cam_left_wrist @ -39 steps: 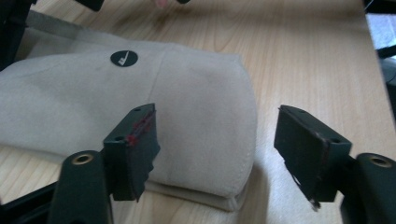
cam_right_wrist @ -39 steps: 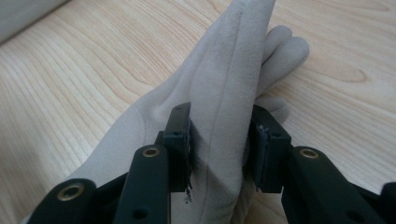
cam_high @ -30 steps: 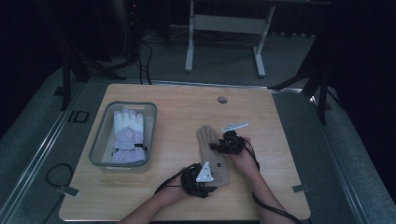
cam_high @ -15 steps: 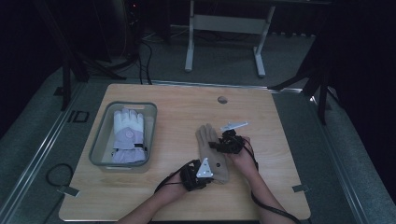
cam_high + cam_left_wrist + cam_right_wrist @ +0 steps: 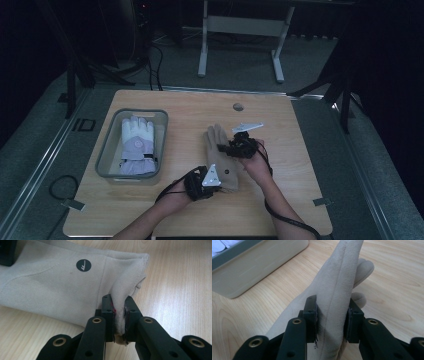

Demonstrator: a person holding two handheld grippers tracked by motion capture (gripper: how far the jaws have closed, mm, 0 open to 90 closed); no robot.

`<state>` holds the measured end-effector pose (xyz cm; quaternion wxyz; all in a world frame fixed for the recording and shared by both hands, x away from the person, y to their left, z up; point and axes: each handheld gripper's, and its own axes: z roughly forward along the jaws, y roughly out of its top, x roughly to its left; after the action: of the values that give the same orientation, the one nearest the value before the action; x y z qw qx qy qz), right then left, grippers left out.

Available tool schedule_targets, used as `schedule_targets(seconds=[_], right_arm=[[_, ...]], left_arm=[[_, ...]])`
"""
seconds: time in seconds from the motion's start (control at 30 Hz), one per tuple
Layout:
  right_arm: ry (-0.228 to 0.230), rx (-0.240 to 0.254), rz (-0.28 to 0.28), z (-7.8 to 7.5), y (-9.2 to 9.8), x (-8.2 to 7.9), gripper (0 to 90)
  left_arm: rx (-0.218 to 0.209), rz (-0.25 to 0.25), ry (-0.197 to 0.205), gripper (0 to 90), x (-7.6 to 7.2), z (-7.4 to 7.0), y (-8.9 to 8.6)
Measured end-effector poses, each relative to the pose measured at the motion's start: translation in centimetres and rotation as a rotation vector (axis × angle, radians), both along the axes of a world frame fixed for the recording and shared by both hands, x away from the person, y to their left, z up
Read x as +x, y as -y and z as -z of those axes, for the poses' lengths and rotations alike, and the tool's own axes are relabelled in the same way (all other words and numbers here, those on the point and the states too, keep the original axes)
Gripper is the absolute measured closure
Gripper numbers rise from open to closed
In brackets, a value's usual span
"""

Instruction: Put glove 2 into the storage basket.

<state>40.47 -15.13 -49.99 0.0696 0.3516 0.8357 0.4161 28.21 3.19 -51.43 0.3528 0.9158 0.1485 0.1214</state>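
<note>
A beige glove [image 5: 220,161] with a round black logo [image 5: 83,265] lies lengthwise at the middle of the wooden table [image 5: 295,200]. My left gripper [image 5: 218,185] is at its near cuff end. In the left gripper view the gripper [image 5: 119,305] is shut on a pinched fold of the cuff [image 5: 122,290]. My right gripper [image 5: 223,148] comes in from the right at the finger end. Its jaws have just been closing, and in the right gripper view the gripper [image 5: 332,305] is shut on the glove's edge [image 5: 337,290], which stands up off the table.
A grey bin [image 5: 102,161] on the left of the table holds a white and lavender glove [image 5: 136,142]; its wall [image 5: 249,267] is close by in the right gripper view. A small round hole [image 5: 238,106] sits near the far edge. Cables trail from both grippers.
Both hands have lifted slightly, and the beige glove has come up a little with them. The bin and its glove have not moved.
</note>
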Motion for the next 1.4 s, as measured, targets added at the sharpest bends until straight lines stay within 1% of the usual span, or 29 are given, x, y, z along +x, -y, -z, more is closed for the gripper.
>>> schedule_targets(seconds=[0.1, 0.13, 0.3, 0.4, 0.57, 0.7, 0.73, 0.8, 0.87, 1.0, 1.17, 1.3, 1.4], right_arm=[[0.002, -0.002, -0.013, -0.3, -0.6, 0.1, 68.3], [0.006, -0.003, -0.014, -0.4, -0.9, 0.1, 68.3], [0.004, 0.005, -0.03, -1.1, -1.8, 0.3, 68.2], [0.017, 0.013, -0.04, -1.8, -2.5, 0.4, 68.2], [0.028, 0.021, -0.059, -2.9, -3.7, 0.6, 68.2], [0.039, 0.022, -0.073, -3.4, -4.7, 0.7, 68.2], [0.039, 0.022, -0.073, -3.4, -4.7, 0.7, 68.2], [0.046, 0.024, -0.083, -3.9, -5.4, 0.7, 68.1], [0.048, 0.03, -0.087, -4.2, -5.7, 0.7, 68.1], [0.06, 0.026, -0.1, -4.7, -6.7, 0.7, 68.1], [0.072, 0.029, -0.128, -5.7, -8.5, 1.0, 68.1], [0.081, 0.035, -0.15, -6.6, -10.3, 1.4, 68.1], [0.09, 0.038, -0.166, -7.0, -11.7, 1.6, 68.2]], left_arm=[[0.004, 0.003, -0.003, 82.5, 0.0, -0.3, -0.4], [0.014, 0.004, -0.005, 82.4, 0.1, -0.6, -0.8], [0.023, 0.0, 0.0, 82.4, 0.0, -1.3, -1.5], [0.025, -0.01, 0.005, 82.4, 0.2, -1.9, -2.3], [0.032, -0.021, 0.006, 82.4, 0.3, -2.6, -3.2], [0.035, -0.031, 0.01, 82.4, 0.2, -3.0, -4.0], [0.035, -0.031, 0.01, 82.4, 0.2, -3.0, -4.0], [0.03, -0.042, 0.012, 82.4, 0.1, -3.3, -4.6], [0.025, -0.046, 0.014, 82.3, 0.0, -3.5, -5.0], [0.032, -0.06, 0.025, 82.4, -0.1, -4.1, -5.8], [0.044, -0.079, 0.035, 82.4, -0.1, -4.9, -7.1], [0.051, -0.104, 0.037, 82.4, 0.0, -5.6, -8.5], [0.056, -0.116, 0.047, 82.4, 0.0, -5.9, -9.7]])
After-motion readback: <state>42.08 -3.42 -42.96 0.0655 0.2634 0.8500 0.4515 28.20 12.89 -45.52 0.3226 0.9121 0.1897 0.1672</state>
